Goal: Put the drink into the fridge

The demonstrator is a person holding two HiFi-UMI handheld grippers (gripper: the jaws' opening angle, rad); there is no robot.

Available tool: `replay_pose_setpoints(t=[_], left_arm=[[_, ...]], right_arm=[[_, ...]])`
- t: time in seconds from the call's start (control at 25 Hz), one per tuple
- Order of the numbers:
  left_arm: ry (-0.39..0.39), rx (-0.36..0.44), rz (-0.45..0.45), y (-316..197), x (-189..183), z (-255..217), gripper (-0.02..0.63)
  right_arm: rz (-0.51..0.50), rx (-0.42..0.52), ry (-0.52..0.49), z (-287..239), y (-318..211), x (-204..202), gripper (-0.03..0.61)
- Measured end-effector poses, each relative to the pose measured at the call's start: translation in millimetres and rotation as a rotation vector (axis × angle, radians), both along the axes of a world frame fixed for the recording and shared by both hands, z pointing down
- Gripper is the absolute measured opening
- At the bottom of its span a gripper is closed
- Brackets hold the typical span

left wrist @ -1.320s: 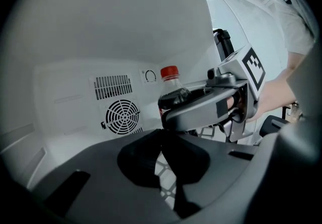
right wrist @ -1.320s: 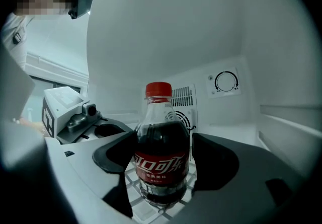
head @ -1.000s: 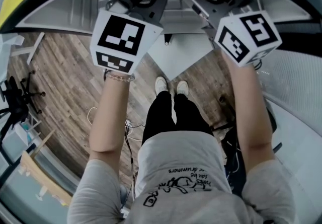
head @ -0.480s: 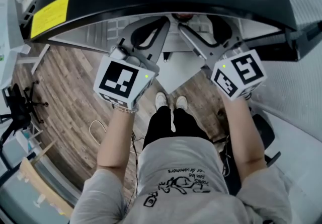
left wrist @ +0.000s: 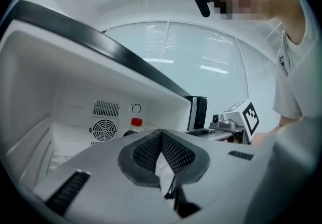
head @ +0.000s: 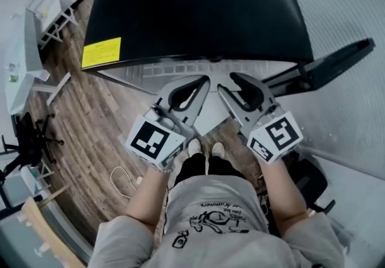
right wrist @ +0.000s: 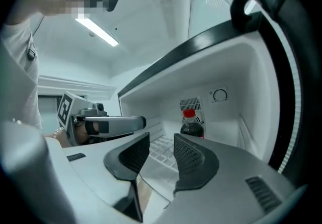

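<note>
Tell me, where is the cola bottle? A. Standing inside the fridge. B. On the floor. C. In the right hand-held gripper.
A: the cola bottle stands upright deep in the fridge, beyond the right hand-held gripper, whose jaws have just been closing with nothing between them.

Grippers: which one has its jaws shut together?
The left gripper: its pads meet, nothing between. On the right gripper the jaws have just been closing, yet an empty gap shows; the bottle stands apart in the fridge.
</note>
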State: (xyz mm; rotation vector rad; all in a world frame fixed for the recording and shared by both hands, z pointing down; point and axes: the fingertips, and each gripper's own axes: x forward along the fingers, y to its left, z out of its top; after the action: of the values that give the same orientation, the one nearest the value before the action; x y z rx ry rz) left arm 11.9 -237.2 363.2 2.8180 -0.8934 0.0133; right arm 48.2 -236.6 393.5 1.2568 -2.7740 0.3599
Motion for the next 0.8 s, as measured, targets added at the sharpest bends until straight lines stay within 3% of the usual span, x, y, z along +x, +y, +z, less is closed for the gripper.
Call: replay_pose_setpoints(t=[0.2,0.52,0.8], left_arm=[[0.044,-0.037,0.002,23.0,0.2,-18.1,0.003],[0.094,-0.046,0.000,55.6,-1.1,-44.7,0.003],[0.099,0.001,0.008,74.4,-0.6,-74.4,0.002]], right_arm=[[-0.040,-0.012,-0.023,-24.6,25.3,-7.2,0.095],[-0.050,0.024,-0.047,-70.4,52.8,-8.1,0.072],[-0.090,0.067,-0.058,-97.9,75.1,-16.6,0.061]])
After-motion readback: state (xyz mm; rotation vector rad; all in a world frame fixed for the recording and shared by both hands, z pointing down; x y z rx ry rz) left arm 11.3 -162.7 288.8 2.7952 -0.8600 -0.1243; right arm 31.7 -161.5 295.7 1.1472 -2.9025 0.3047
